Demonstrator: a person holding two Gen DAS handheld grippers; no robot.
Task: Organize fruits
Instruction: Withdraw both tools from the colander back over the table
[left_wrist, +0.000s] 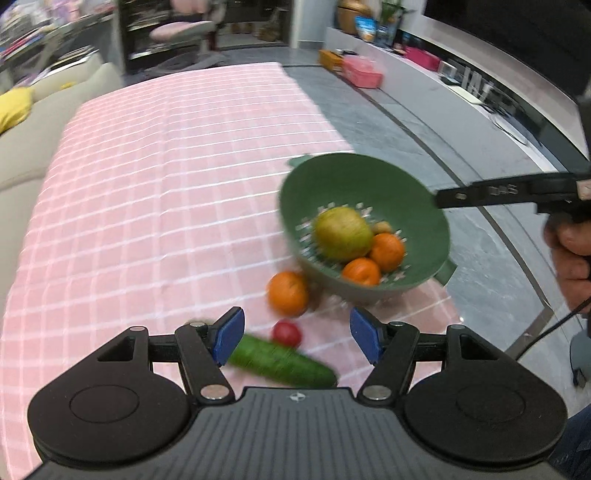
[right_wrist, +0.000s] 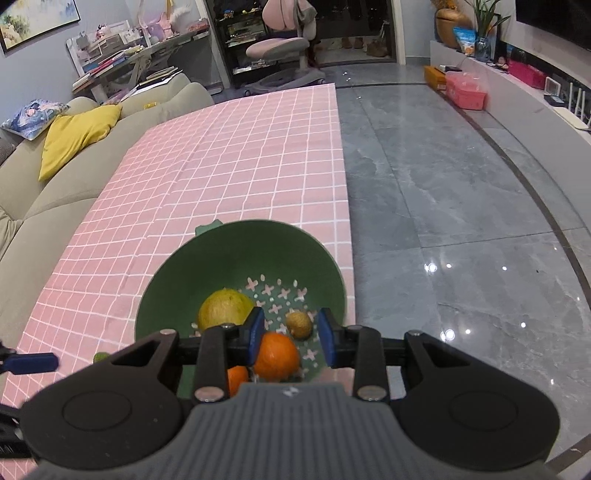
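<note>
My left gripper (left_wrist: 297, 339) had its jaws spread wide over the cucumber (left_wrist: 282, 360), holding nothing. My right gripper (right_wrist: 290, 341) hung a little open above the bowl (right_wrist: 236, 254). One orange (left_wrist: 288, 293) still lay on the desk (left_wrist: 166, 166); I should grab it gently across its middle.

Black tongs (left_wrist: 297, 338) with blue pads (left_wrist: 229, 334), silver screws, ribbed grey housing; thin black cable (left_wrist: 546, 334).

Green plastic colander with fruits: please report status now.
Left gripper open, empty. Right gripper open above green plastic colander. Colander holds fruit; one round orange outside on the cloth. Long green cucumber, small red tomato alongside.
</note>
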